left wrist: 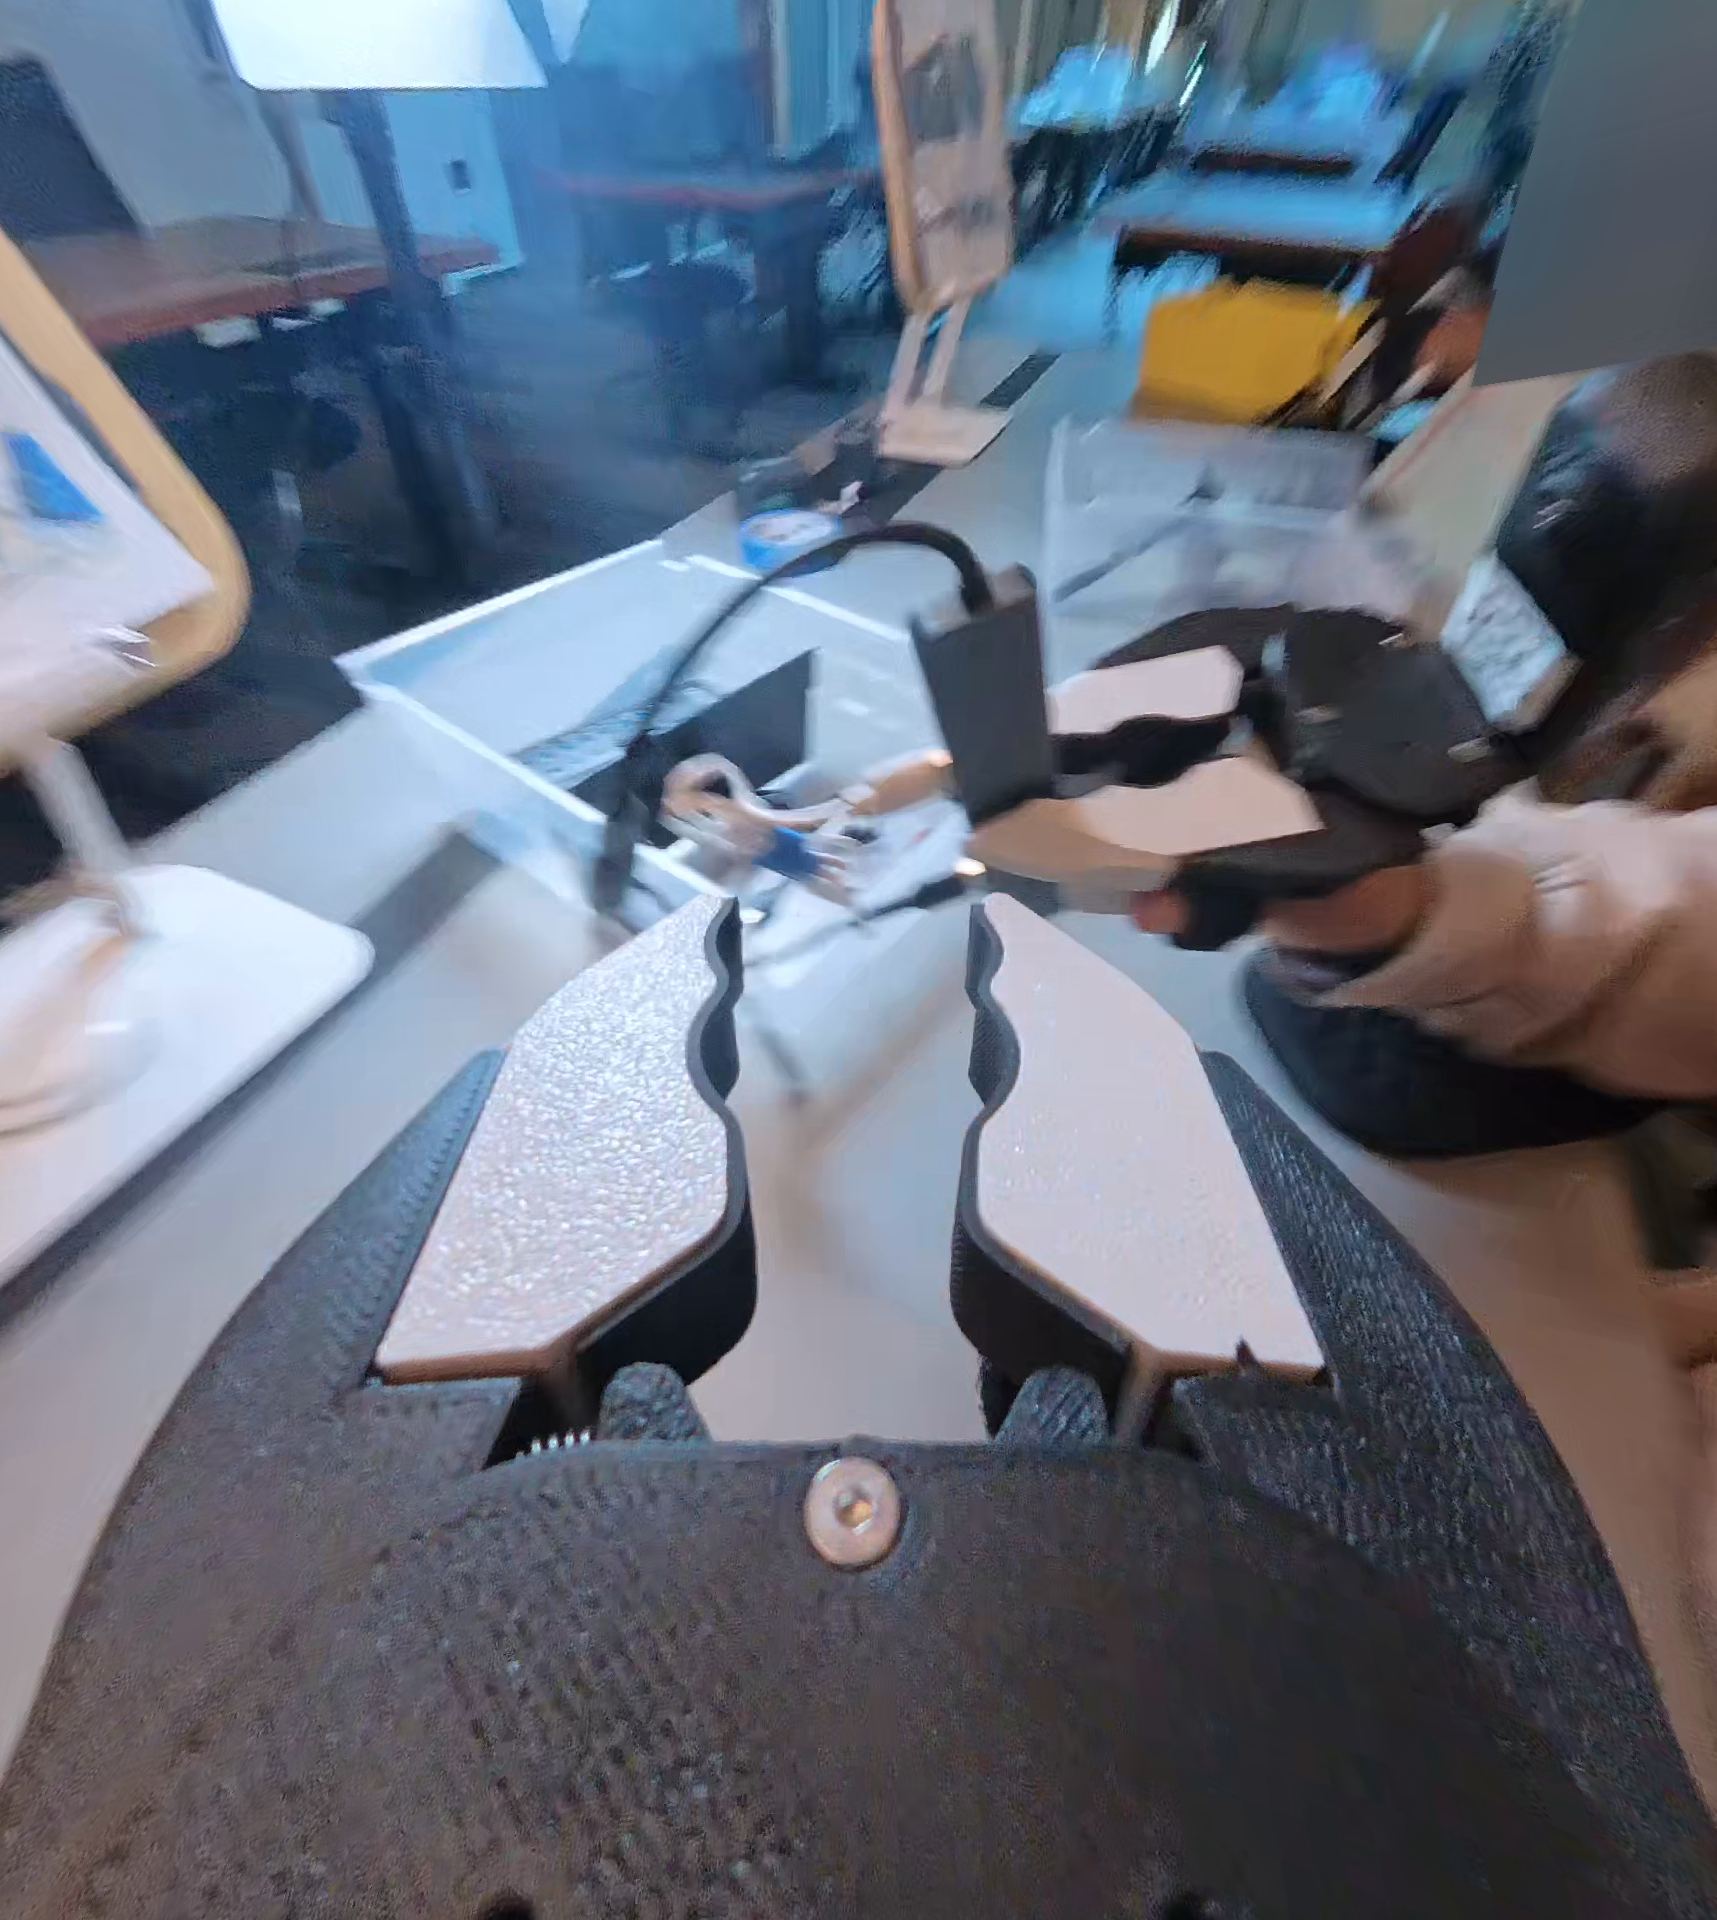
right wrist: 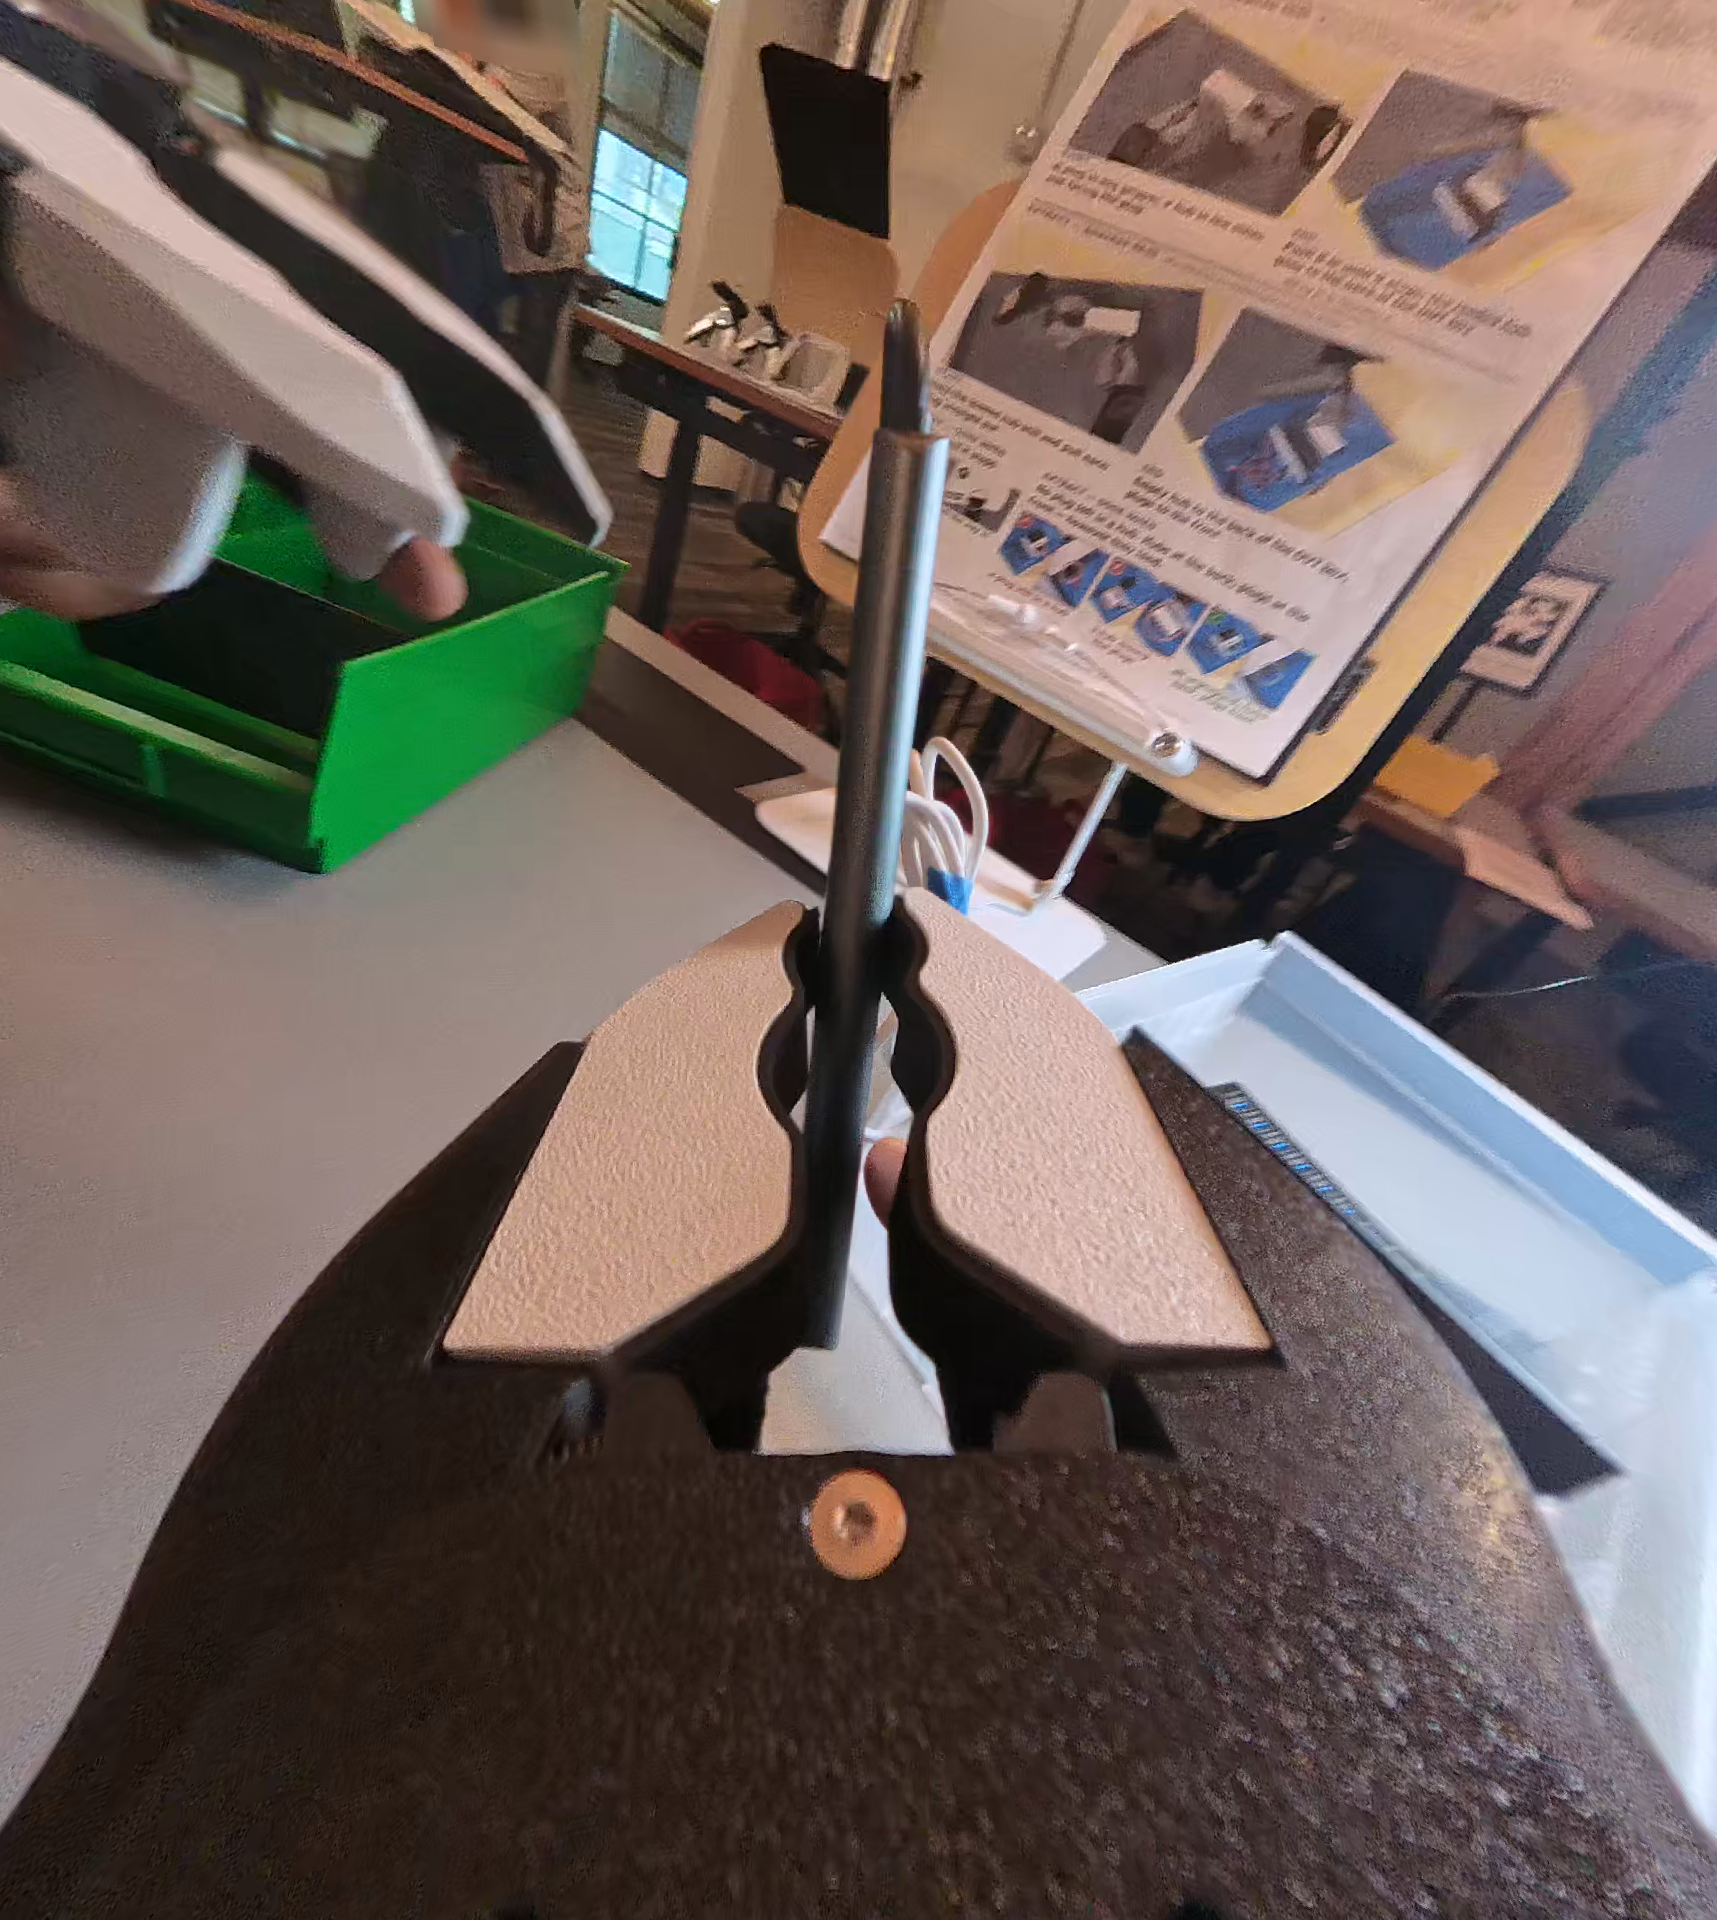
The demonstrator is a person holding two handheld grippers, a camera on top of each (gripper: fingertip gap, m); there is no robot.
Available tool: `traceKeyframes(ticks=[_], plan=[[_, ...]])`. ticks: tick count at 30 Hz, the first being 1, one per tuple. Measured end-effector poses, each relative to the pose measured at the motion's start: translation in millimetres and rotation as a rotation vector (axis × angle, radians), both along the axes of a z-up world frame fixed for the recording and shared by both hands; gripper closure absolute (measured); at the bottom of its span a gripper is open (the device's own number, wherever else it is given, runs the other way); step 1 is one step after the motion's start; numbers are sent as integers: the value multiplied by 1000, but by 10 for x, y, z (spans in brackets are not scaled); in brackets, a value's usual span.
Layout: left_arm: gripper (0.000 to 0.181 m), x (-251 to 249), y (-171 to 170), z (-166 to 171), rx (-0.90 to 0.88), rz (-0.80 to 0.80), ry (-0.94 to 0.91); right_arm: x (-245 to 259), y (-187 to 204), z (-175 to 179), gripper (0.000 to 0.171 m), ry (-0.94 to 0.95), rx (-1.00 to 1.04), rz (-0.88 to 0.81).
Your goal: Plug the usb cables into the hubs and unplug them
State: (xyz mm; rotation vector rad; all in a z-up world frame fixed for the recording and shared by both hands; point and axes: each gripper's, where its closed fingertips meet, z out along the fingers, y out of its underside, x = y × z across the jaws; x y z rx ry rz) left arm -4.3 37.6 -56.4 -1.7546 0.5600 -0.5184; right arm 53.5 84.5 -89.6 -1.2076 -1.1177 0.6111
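Dark grey, slim and flat, the hub (right wrist: 880, 790) stands edge-on between your right gripper's (right wrist: 859, 930) fingers, clamped at its lower half, its black cable (left wrist: 729, 623) leaving the top end. From the left wrist view, you hold that gripper level from the right, sleeve (left wrist: 1560, 935) behind it, the hub upright above the white tray (left wrist: 480, 665) while the cable droops into the tray among other cables (left wrist: 771, 831). Your left gripper (left wrist: 849, 925) hangs released just short of the tray, jaws apart around nothing. Left of the tray stands an instruction board (right wrist: 1249, 395); farther off, a green bin (right wrist: 397, 707).
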Motion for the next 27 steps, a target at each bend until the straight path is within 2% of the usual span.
traceKeyframes(ticks=[3,6,9,10,11,16,22,25,27], plan=[[142,270,-158,-159,-76,-66,-282,-56,-45,96,161,-35,213,-85],[141,430,-183,-135,-83,-72,-498,-231,-254,82,160,-144,553,-187],[142,376,-104,-227,-18,41,-434,-340,-388,14,160,-206,767,-262],[152,328,-91,-260,11,74,-408,-356,-414,9,160,-209,793,-258],[154,305,-97,-273,24,78,-407,-367,-424,-3,160,-215,809,-261],[155,243,-66,-384,13,68,-402,-409,-412,-120,159,-247,843,-269],[152,172,20,-410,-17,137,-586,-473,-365,-172,160,-296,875,-306],[157,119,80,-431,-54,157,-693,-494,-371,-194,159,-309,900,-311],[159,92,134,-481,-55,152,-702,-512,-349,-255,158,-333,902,-309]])
